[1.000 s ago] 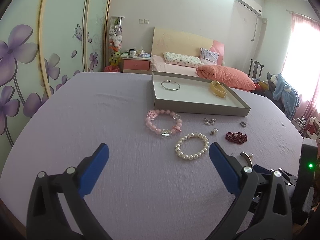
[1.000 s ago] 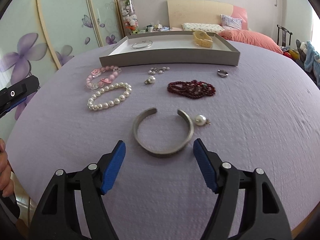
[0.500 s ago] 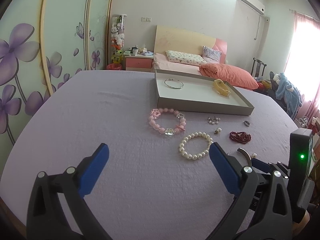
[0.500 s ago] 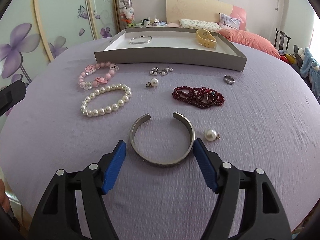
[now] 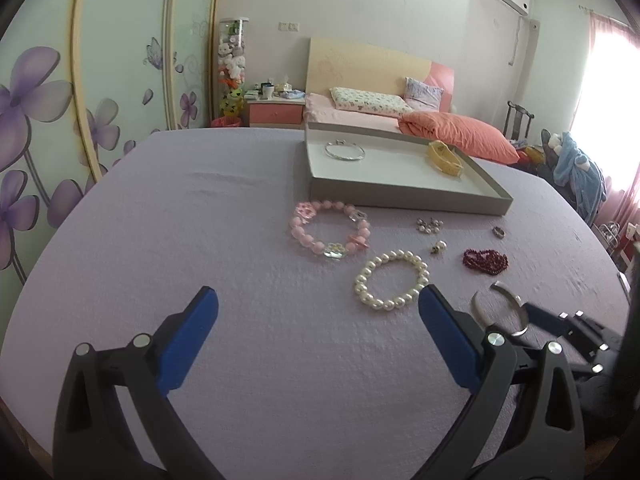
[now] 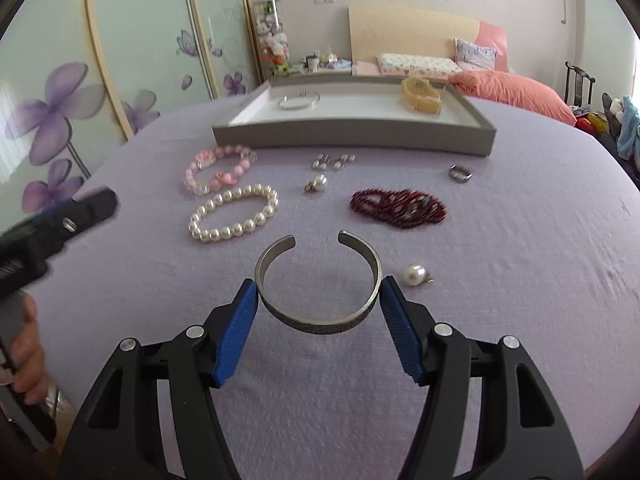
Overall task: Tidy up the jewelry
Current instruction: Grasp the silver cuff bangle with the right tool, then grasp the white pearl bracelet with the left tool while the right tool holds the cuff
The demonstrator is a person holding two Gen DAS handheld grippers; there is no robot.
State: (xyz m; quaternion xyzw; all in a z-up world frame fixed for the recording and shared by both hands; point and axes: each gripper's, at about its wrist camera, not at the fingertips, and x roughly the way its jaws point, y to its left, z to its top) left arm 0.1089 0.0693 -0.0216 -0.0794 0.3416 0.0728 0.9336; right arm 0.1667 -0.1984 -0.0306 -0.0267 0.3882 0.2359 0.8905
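Note:
My right gripper (image 6: 318,294) is shut on a silver cuff bracelet (image 6: 316,322), its blue pads touching both sides of the cuff just above the purple cloth. The cuff also shows in the left wrist view (image 5: 500,308). My left gripper (image 5: 318,312) is open and empty over bare cloth. A grey tray (image 6: 352,136) at the back holds a thin silver bangle (image 6: 299,101) and a yellow watch (image 6: 421,93). On the cloth lie a pearl bracelet (image 6: 234,220), a pink bead bracelet (image 6: 218,170) and a dark red bead string (image 6: 398,208).
A loose pearl earring (image 6: 416,275) lies just right of the cuff. Another pearl earring (image 6: 317,183), a cluster of small studs (image 6: 333,161) and a ring (image 6: 460,173) lie before the tray. The left gripper's body (image 6: 60,224) is at the table's left.
My right gripper moved forward and closed its pads onto the silver cuff, which now looks slightly lifted. The left gripper stayed open and nearly still.

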